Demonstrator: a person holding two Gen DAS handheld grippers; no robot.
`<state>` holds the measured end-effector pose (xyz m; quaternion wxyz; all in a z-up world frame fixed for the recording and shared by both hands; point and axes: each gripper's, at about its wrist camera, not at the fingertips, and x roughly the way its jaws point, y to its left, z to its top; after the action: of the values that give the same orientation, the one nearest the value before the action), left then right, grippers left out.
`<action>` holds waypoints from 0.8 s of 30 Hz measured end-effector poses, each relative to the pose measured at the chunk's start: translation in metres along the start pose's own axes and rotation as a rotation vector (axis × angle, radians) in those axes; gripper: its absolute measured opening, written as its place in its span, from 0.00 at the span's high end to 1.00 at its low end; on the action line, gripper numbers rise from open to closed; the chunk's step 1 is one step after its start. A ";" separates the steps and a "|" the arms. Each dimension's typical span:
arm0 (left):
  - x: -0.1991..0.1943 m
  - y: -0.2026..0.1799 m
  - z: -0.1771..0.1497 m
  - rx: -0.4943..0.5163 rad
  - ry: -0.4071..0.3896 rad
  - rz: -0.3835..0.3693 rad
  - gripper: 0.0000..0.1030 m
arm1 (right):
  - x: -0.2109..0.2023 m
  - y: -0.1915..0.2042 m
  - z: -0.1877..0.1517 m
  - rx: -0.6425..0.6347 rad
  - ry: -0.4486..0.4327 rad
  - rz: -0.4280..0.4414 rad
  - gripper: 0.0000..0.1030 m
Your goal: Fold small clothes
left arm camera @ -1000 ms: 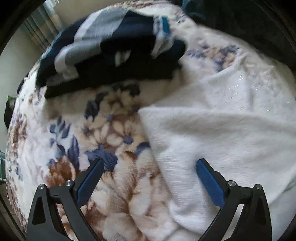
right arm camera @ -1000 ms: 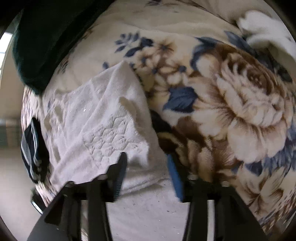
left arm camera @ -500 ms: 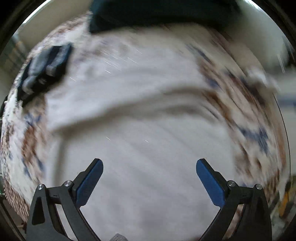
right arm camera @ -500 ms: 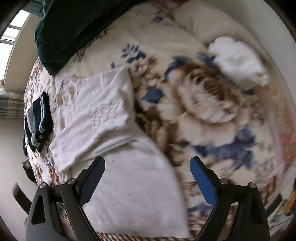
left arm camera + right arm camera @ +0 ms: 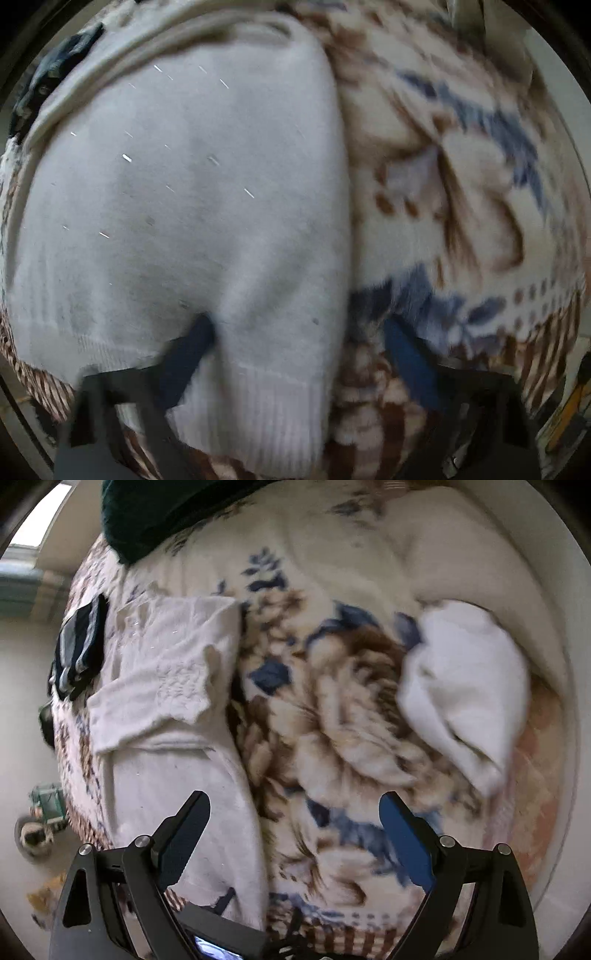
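Note:
A white knit sweater [image 5: 177, 206] lies flat on the floral blanket [image 5: 461, 192], with its ribbed hem nearest me. My left gripper [image 5: 299, 354] is open, low over the hem's right corner, its left finger pressing into the knit. In the right wrist view the sweater [image 5: 166, 686] lies at the left with a sleeve folded across its body. My right gripper [image 5: 295, 834] is open and empty, above the blanket [image 5: 332, 720] beside the sweater's right edge.
A folded navy and grey garment [image 5: 79, 646] lies beyond the sweater, at the blanket's far side. A crumpled white garment [image 5: 469, 686] lies at the right. A dark green cloth [image 5: 166, 509] covers the far end. The bed edge and floor are at the left.
My right gripper opened, let go of the sweater's sleeve and pulled back. My left gripper swung from the sweater's left side to its hem and came down close on it.

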<state>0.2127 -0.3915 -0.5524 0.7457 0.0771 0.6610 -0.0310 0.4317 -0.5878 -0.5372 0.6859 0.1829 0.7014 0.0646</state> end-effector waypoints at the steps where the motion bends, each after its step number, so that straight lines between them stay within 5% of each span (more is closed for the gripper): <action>1: -0.005 0.003 0.001 0.004 -0.031 0.003 0.67 | 0.008 0.005 0.009 -0.018 0.008 0.017 0.08; 2: -0.008 0.008 0.002 0.003 -0.047 0.012 0.86 | 0.019 0.012 0.021 -0.039 0.012 0.033 0.08; 4: -0.014 0.018 0.002 -0.029 -0.066 -0.010 0.91 | 0.037 0.022 0.041 -0.047 0.016 0.057 0.08; 10: -0.035 0.050 0.003 -0.070 -0.107 -0.003 0.92 | 0.106 0.044 0.104 -0.009 0.069 0.135 0.08; 15: -0.056 0.064 -0.003 -0.073 -0.139 -0.007 0.92 | 0.153 0.051 0.123 0.063 0.147 0.237 0.10; 16: -0.062 0.069 -0.005 -0.074 -0.149 -0.005 0.92 | 0.155 0.051 0.122 0.080 0.137 0.232 0.30; 17: -0.067 0.071 -0.008 -0.075 -0.159 -0.001 0.92 | 0.154 0.053 0.121 0.090 0.111 0.238 0.73; 18: -0.073 0.078 -0.011 -0.084 -0.167 -0.001 0.92 | 0.153 0.055 0.120 0.095 0.110 0.248 0.84; 24: -0.095 0.145 -0.021 -0.216 -0.199 -0.001 0.92 | 0.108 0.095 0.114 0.089 0.032 0.240 0.84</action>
<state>0.2013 -0.2506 -0.4500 0.8116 -0.0071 0.5832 0.0325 0.5607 -0.4808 -0.6124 0.6533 0.2948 0.6873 0.1180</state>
